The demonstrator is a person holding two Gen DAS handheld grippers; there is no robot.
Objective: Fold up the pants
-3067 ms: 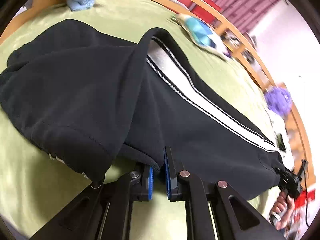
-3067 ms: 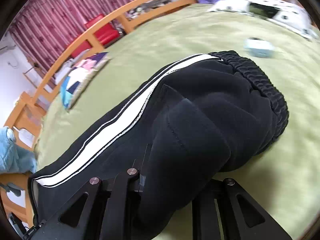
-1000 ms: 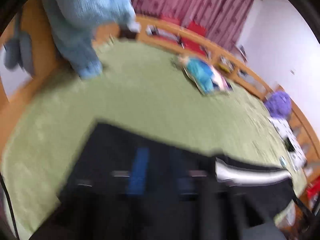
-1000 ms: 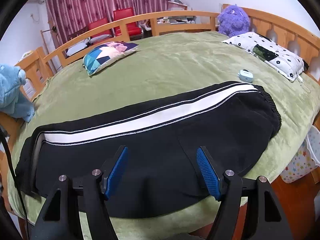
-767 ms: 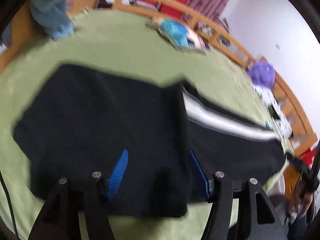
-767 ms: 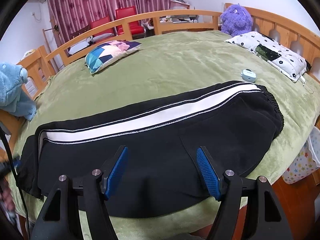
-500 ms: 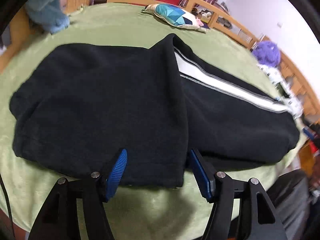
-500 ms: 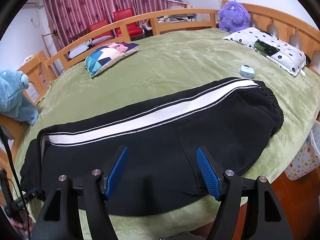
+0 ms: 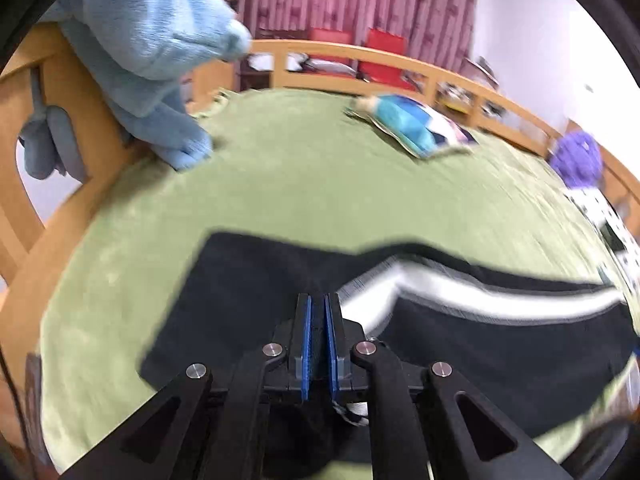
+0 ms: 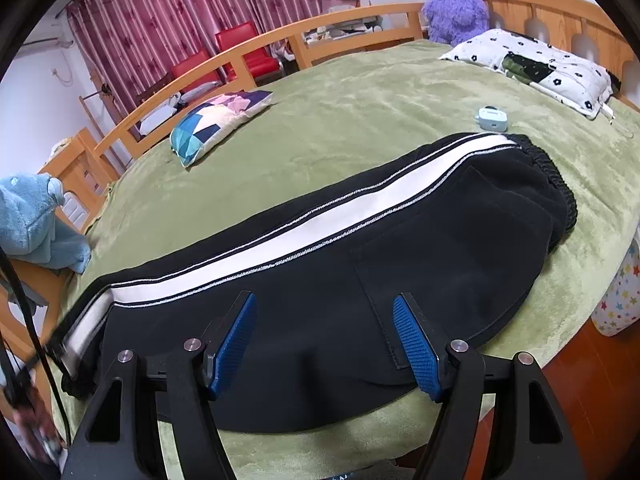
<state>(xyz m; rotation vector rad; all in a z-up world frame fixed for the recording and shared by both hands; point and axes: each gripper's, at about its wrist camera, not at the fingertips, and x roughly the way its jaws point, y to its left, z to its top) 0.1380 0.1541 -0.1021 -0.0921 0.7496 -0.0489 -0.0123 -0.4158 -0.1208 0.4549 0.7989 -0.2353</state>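
Black pants [image 10: 400,264] with a white side stripe lie lengthwise on the green bed cover [image 10: 360,100], waistband to the right. My right gripper [image 10: 326,344] is open and empty, hovering over the near edge of the pants. In the blurred left wrist view my left gripper [image 9: 319,344] is shut on the leg end of the pants [image 9: 260,280], with dark cloth showing between the blue pads. The stripe [image 9: 480,296] bends up near the fingers.
A patchwork pillow [image 10: 216,120] lies at the back, a small pale blue case [image 10: 492,118] and a flowered pillow [image 10: 540,64] at the right. A purple plush [image 10: 456,8] and a blue plush [image 10: 32,220] sit by the wooden bed rail [image 10: 224,68].
My left gripper was open over the folded leg end; it is now shut on the cloth and the view is moving. My right gripper stays open and still.
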